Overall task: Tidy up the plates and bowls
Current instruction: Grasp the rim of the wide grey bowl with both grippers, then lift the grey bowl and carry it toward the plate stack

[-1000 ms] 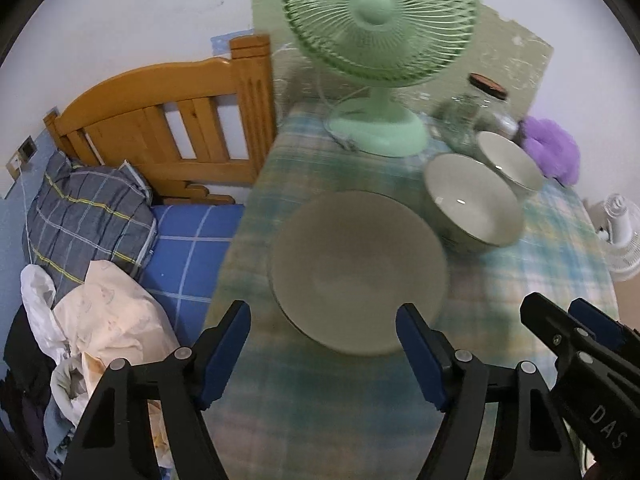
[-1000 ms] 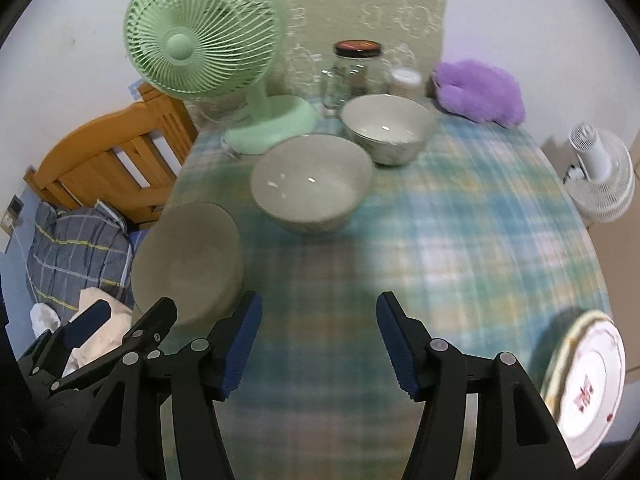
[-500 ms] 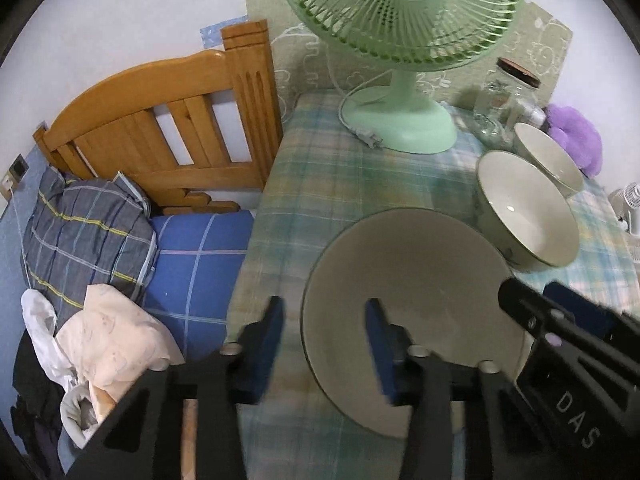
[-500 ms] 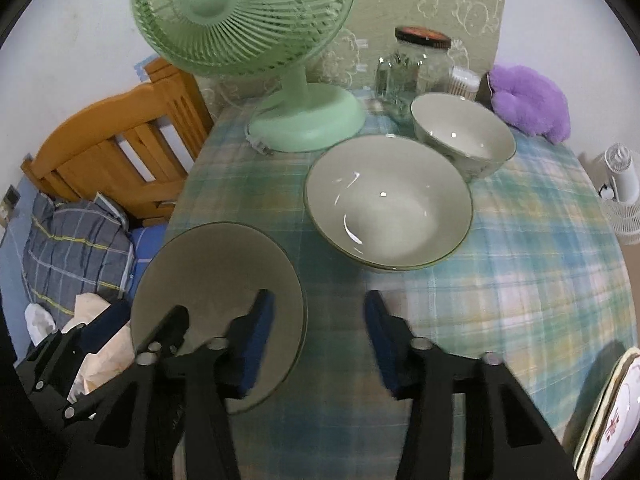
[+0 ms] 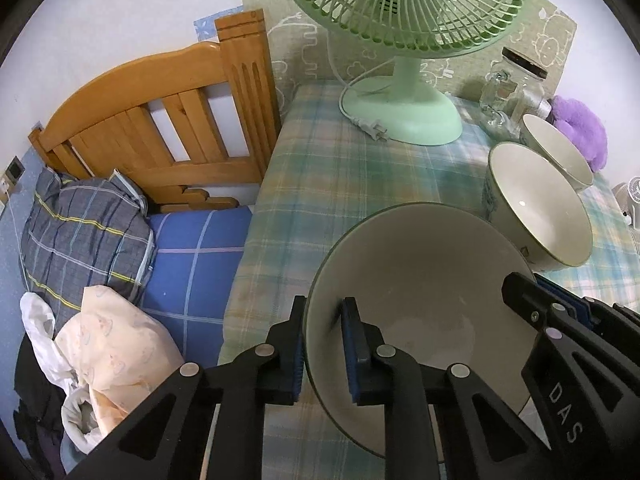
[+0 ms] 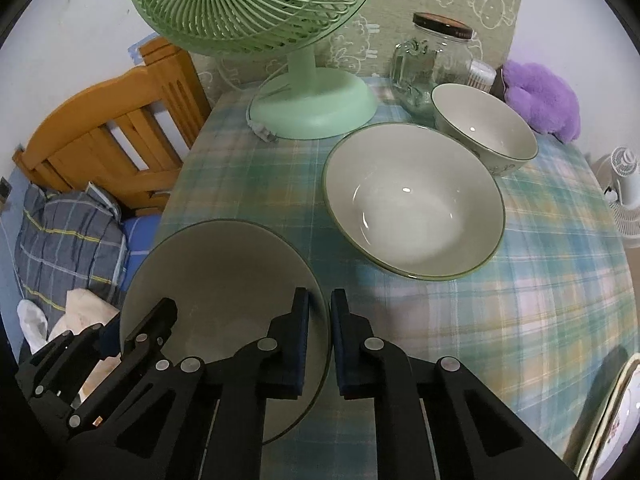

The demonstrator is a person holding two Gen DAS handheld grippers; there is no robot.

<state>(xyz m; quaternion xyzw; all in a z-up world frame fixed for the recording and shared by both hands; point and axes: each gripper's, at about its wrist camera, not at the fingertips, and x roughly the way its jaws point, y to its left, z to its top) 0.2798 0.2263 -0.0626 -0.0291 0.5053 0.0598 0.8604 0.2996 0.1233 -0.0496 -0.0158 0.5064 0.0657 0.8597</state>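
A green fan [image 6: 256,4] filled the top of the frame. Lower centre, the nearest bowl [image 5: 420,304] sat on the checked cloth [image 6: 540,280], its rim pinched on opposite sides by the left gripper [image 5: 323,350] and the right gripper [image 6: 319,344], the latter marked what looked like "DAS".

Table [image 6: 540,280] covered by a green-blue plaid cloth, standing against the wall, a bed [image 5: 192,264] just beside its left edge.

On the cloth: 3 bowls in a diagonal row. Largest bowl [image 6: 224,292] nearest, at the left front edge. Middle bowl [image 6: 412,200] close behind it. Small bowl [image 6: 484,132] at the back.

Green fan [image 6: 312,108] at the back, its plug [image 5: 374,130] lying loose on the cloth. Glass jar [image 6: 440,56] and purple plush toy [image 6: 540,100] along the back. Plate [image 6: 616,420] at the right front edge.
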